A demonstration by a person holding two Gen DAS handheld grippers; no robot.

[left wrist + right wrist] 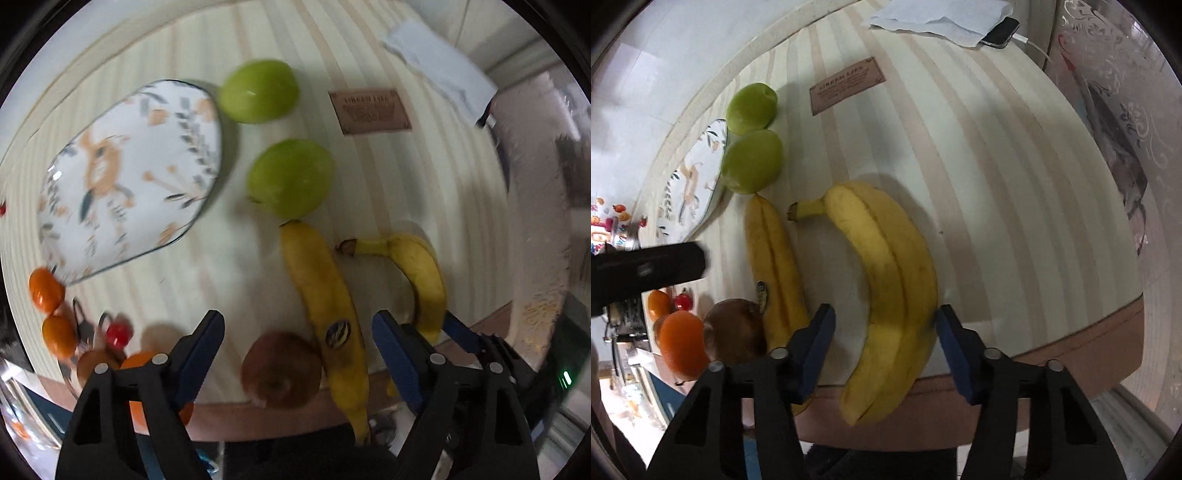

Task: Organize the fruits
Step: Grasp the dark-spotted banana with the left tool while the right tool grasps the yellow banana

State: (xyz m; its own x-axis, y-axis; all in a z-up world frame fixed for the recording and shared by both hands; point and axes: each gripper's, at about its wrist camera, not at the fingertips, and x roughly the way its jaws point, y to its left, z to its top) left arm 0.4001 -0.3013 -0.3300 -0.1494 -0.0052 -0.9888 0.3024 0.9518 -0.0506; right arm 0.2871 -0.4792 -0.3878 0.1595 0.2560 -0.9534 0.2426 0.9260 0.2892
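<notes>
With the white floral-patterned oval plate (129, 177) left bare, two green apples (291, 177), two yellow bananas (886, 288) and a brown kiwi (280, 369) are seen beside it — both grippers (297, 332) (884, 321) held apart, nothing gripped, sorting judged barely begun.

Our left gripper (297, 332) has its two blue fingers spread wide apart and holds nothing. Our right gripper (885, 325) is spread wide too, its fingers pointing forward, low over the table.
</notes>
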